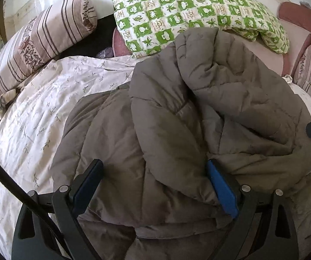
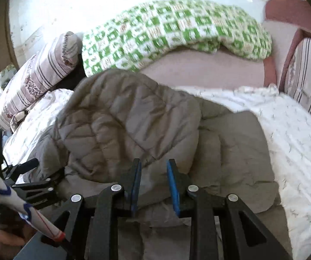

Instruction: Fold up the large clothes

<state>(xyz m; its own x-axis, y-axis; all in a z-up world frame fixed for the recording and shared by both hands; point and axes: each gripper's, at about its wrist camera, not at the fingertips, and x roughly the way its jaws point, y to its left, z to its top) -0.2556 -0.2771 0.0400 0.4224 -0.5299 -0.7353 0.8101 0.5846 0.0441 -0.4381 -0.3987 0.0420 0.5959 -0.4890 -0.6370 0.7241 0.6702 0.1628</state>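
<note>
The grey quilted jacket [image 1: 198, 119] lay on the white bedsheet [image 1: 36, 119], one part folded over its body. The left gripper [image 1: 153, 182] stood wide open astride a jacket fold, gripping nothing. The right gripper [image 2: 153, 184], at 3 o'clock of the left, was slightly parted over the jacket, pads clear. Folding appeared partly done; further folds remained.
</note>
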